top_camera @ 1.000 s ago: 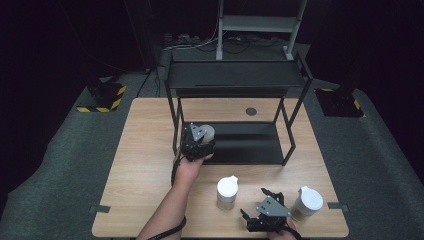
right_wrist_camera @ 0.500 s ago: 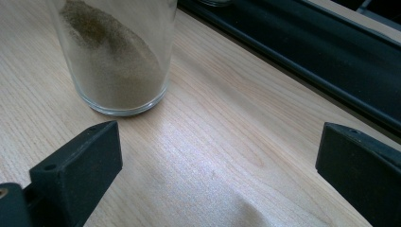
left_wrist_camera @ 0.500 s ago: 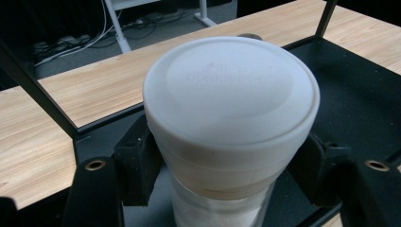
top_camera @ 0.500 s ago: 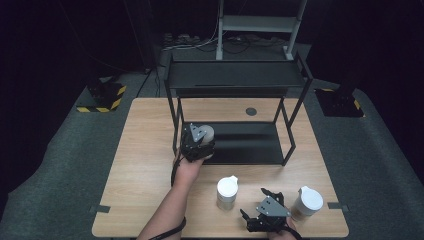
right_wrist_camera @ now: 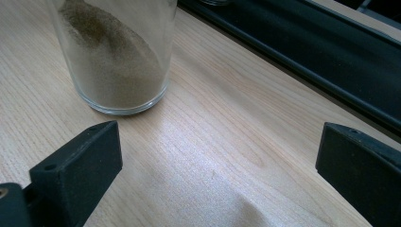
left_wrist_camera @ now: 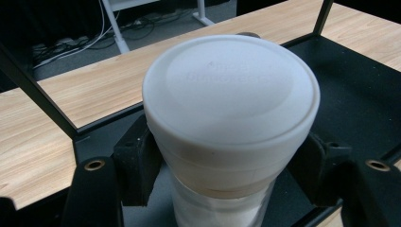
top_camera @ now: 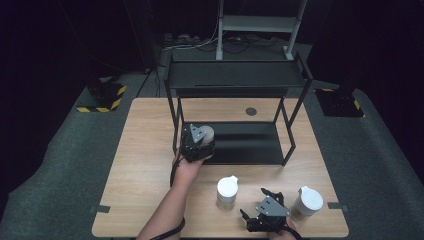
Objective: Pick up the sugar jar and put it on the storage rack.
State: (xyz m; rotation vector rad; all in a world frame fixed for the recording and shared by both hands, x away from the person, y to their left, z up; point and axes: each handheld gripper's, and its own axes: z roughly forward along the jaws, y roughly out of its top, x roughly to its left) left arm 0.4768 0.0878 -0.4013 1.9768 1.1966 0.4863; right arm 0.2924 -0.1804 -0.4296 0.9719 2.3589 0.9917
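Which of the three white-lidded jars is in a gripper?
The jar at the black rack's lower shelf: the left gripper is clamped on it. The other two jars stand free on the table.

Hidden and cut off

The white-lidded glass jar (left_wrist_camera: 227, 132) hides its own base; the sand-filled clear glass jar (right_wrist_camera: 116, 56) loses its top at the frame edge.

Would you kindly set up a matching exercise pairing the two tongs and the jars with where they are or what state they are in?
Things:
1. left tongs
2. right tongs
3. middle jar
4. right-hand jar

States:
A. standing free on the table, left of the open tongs
B. shut on a white-lidded jar at the rack's lower shelf
C. open, holding nothing
D. standing near the table's right edge

Pairs: 1-B, 2-C, 3-A, 4-D
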